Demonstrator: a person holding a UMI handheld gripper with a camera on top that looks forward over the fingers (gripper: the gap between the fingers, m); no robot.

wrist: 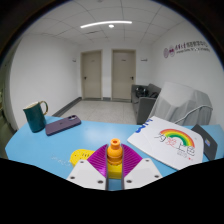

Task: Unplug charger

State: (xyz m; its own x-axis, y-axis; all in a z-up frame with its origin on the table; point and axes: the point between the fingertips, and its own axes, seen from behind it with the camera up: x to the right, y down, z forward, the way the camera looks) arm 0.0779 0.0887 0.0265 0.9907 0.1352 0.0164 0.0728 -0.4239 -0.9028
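Observation:
My gripper [115, 163] fills the near part of the view, with its purple pads [98, 160] angled in on both sides. Between them stands an orange and yellow charger piece [115, 154], upright, with its orange tip pointing up past the fingertips. Both pads press against its sides, so the gripper is shut on it. Its lower end and whatever it plugs into are hidden between the fingers. The blue table [30, 146] lies beneath and ahead.
A teal mug [35, 116] and a purple phone [63, 124] lie on the table beyond the fingers to the left. A yellow sticker [79, 156] is near the left finger. A rainbow sheet [178, 140] lies right. Grey chairs [150, 100] and two doors [92, 73] stand behind.

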